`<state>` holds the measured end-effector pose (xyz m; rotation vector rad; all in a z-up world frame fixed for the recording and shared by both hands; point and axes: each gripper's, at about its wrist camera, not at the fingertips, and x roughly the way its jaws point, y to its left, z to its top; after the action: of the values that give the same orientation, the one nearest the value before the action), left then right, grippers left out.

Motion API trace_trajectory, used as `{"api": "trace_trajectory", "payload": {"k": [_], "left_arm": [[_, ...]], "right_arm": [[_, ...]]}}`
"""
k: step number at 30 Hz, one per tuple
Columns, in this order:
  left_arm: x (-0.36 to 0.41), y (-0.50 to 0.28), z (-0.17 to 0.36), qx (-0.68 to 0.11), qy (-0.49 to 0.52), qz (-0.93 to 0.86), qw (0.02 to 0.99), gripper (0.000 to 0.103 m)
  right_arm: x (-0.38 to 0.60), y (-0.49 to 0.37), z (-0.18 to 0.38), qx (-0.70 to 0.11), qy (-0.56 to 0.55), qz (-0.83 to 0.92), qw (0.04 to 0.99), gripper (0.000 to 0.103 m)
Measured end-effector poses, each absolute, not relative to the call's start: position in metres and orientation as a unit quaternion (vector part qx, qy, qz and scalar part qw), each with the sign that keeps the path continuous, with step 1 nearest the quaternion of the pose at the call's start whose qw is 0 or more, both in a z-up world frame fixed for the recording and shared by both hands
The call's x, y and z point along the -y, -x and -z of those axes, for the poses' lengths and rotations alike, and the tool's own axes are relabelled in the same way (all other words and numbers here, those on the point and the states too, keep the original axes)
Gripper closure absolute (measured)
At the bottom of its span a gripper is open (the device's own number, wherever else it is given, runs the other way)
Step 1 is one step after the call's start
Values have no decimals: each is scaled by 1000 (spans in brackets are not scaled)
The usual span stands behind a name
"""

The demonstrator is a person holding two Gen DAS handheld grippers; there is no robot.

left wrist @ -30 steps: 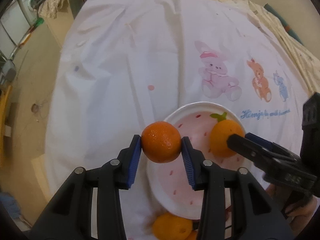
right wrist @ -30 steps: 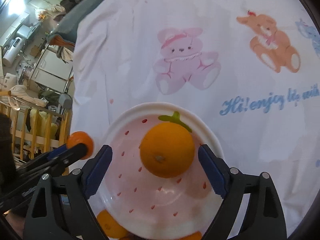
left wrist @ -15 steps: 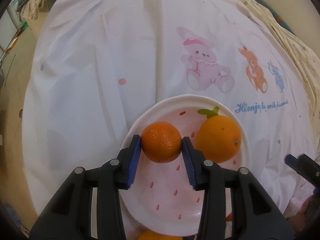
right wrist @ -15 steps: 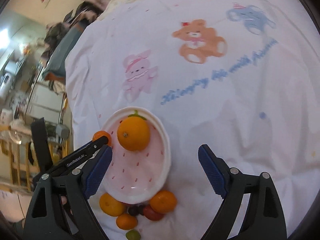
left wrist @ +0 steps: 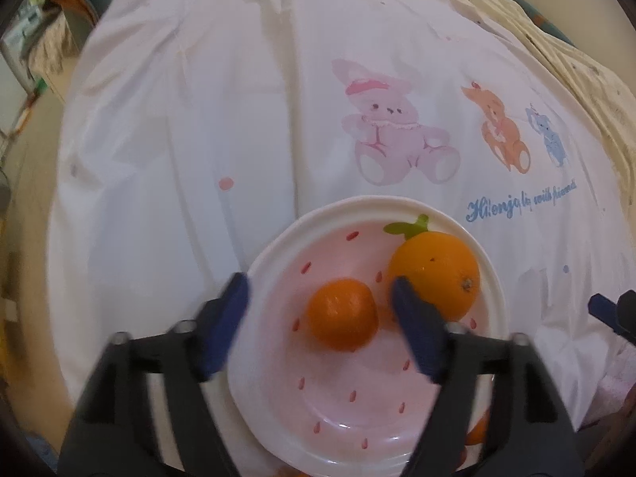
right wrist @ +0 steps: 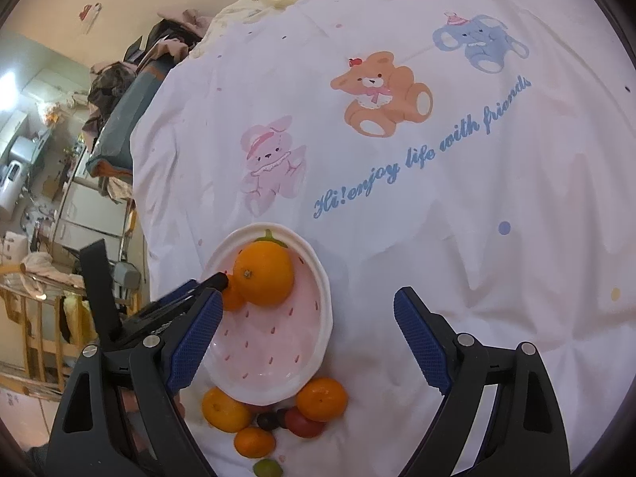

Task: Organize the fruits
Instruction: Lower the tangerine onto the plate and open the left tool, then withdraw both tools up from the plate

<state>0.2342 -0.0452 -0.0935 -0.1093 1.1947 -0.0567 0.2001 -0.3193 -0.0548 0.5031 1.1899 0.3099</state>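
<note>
The left gripper (left wrist: 320,310) hangs over a pink strawberry-print plate (left wrist: 278,246) w/ its blue-padded fingers (left wrist: 417,330) spread, having just been opening; a small mandarin (left wrist: 342,313) sits between them on the plate, apart from both pads, motion blur on the fingers. Beside it, nearer the plate's far rim, rests a larger orange (left wrist: 437,274), its near side partly behind the right-hand finger. In the right wrist view the same plate (right wrist: 318,318) lies on a white bedsheet (right wrist: 477,218) printed w/ a pink bunny (right wrist: 270,159), an orange bear (right wrist: 377,95), a blue elephant (right wrist: 477,39) and blue script. The right gripper (right wrist: 306,338) hovers w/ fingers (right wrist: 421,338) spread wide and nothing between the pads but the plate's edge and bare sheet below. Just off the plate's near rim, on the sheet, sits a cluster of loose fruit: an orange (right wrist: 322,397) on the right, another (right wrist: 226,409) on the left, a smaller one (right wrist: 254,441) in front, a red fruit (right wrist: 302,423) and a dark one (right wrist: 268,419) between them, and a green one (right wrist: 267,468) at the frame's bottom edge. The left gripper's black body enters that view from the left, tip at the mandarin (right wrist: 232,298), which is half hidden behind the big orange (right wrist: 264,274). Cluttered room furniture shows beyond the bed's left side
</note>
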Motion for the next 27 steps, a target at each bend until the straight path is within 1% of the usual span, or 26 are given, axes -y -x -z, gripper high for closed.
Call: {"api": "trace_trajectory", "payload": {"k": [1,2,12,16,20,23,27], "left_arm": [[45,-234,92,-560,48,25,827,19],[45,-233,90,-559,48,25,828,19],[22,-201,51,-526,82,0,847,19],[23,-187,31,-499,61,-15,864,19],[18,-166,17,-486,52,-28,872,19],[10,-146,4,-472,73,-29,878,19],[3,-121,-9,-464,76,-29,882,19]], "right_arm": [[319,-200,55,-552,-232,-144,788,13],[318,-200,54,-552,-232,-146,788,13],[307,-195,45,-537,-214,-159,800,13],[302,-185,41,-531,-200,-165,806,13],[298,-169,36,-526,-190,-170,811,13],[297,-156,35,-527,-192,-174,810,13],[296,-136,34,-528,-188,-175,809,13]]}}
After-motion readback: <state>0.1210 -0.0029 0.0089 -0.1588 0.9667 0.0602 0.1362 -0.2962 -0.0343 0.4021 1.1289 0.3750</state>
